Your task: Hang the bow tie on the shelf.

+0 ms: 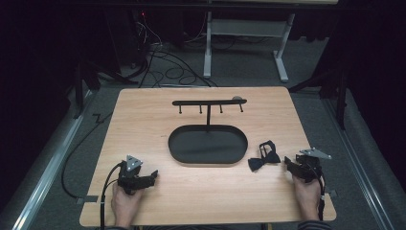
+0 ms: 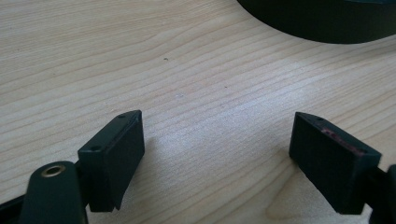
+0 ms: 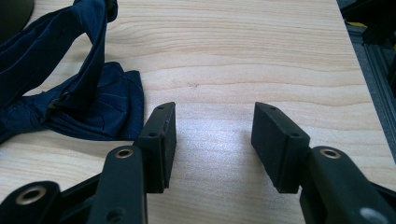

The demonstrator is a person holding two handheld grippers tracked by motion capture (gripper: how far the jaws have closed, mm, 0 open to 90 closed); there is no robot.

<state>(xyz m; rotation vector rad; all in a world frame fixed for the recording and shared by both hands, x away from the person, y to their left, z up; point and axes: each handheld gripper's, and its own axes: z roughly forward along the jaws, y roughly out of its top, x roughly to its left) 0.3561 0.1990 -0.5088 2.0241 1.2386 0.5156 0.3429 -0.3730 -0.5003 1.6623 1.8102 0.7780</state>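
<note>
**Bow tie waiting beside the right gripper, stand free**

Lying flat on the wooden table (image 1: 143, 110) at the right, just off the right end of the black oval tray (image 1: 182, 152): a dark navy bow tie (image 1: 264, 160), apart from the tray rim, not touching it. Set within easy reach of the right gripper (image 1: 290, 163), which rests low on the table just right of it, jaws spread wide with bare wood between them, pinching nothing. Seen along those jaws in the right gripper view, bow tie (image 3: 70, 98) crumpled just left of the left jaw, its band looping up and away toward the far left.

Rising from the far side of the tray: a T-shaped hanger stand (image 1: 208, 102), crossbar running left to right with small pegs hanging beneath, all bare. Probably the destination, hence the tie parked close to it and the pegs left free.

Long axis of the bow running from near-left to far-right in the high view, one wing toward the tray's near corner, the other toward the right gripper; strap loop standing off the far side, pointing toward the stand. Handy for a pinch at the right wing or at the loop.

Left gripper (image 1: 152, 176) parked near the near-left table edge, well apart from the tie, jaws likewise spread and holding nothing, aimed toward the tray edge (image 2: 322, 23)
</note>
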